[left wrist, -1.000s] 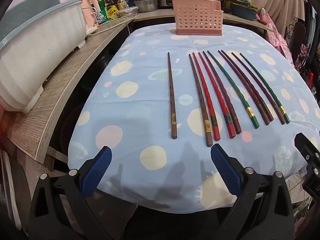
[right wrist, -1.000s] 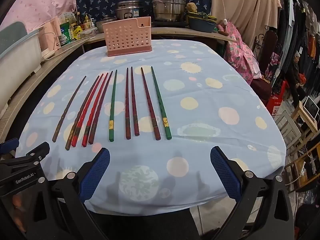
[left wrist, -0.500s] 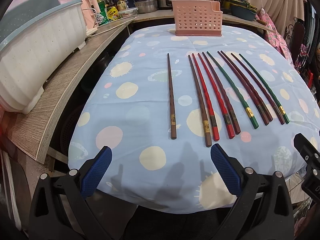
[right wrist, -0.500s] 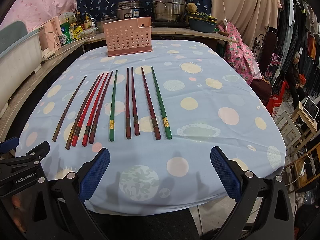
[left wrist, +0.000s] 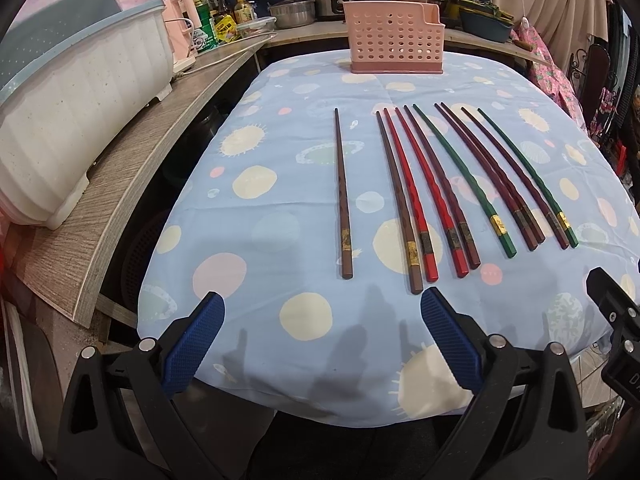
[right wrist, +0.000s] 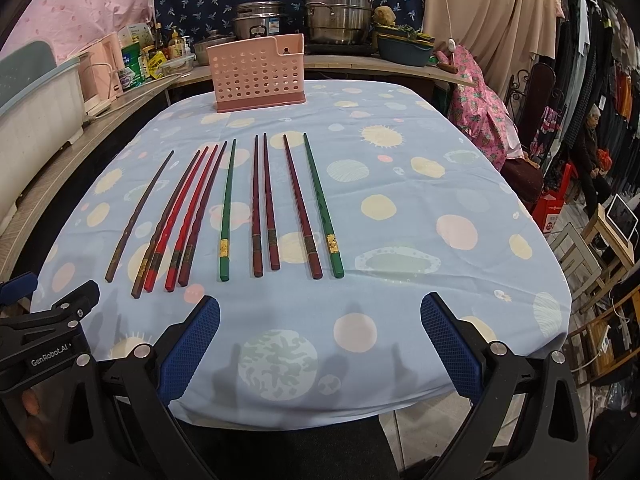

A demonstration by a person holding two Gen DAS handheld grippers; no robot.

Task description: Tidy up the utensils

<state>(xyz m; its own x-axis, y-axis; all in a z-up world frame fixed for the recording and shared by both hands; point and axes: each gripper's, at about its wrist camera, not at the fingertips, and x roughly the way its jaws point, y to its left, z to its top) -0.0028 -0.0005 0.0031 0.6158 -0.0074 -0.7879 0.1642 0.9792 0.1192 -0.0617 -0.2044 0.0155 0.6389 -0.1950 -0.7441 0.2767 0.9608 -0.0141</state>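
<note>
Several chopsticks lie side by side on the blue spotted tablecloth (left wrist: 256, 256), thick ends toward me. A lone brown chopstick (left wrist: 342, 196) lies at the left, also in the right wrist view (right wrist: 138, 216). To its right lie brown, red, maroon and green chopsticks; a green one (right wrist: 322, 208) is the rightmost. A pink perforated utensil holder (left wrist: 394, 38) (right wrist: 258, 74) stands upright at the table's far end. My left gripper (left wrist: 322, 320) is open and empty at the near edge, below the brown and red chopsticks. My right gripper (right wrist: 320, 328) is open and empty at the near edge, below the green and maroon ones.
A wooden counter (left wrist: 132, 168) runs along the left with a white dish rack (left wrist: 68, 100), bottles and a pink kettle. Steel pots (right wrist: 338, 14) stand behind the holder. Chairs, clothes racks and a seated person (right wrist: 592, 148) are at the right.
</note>
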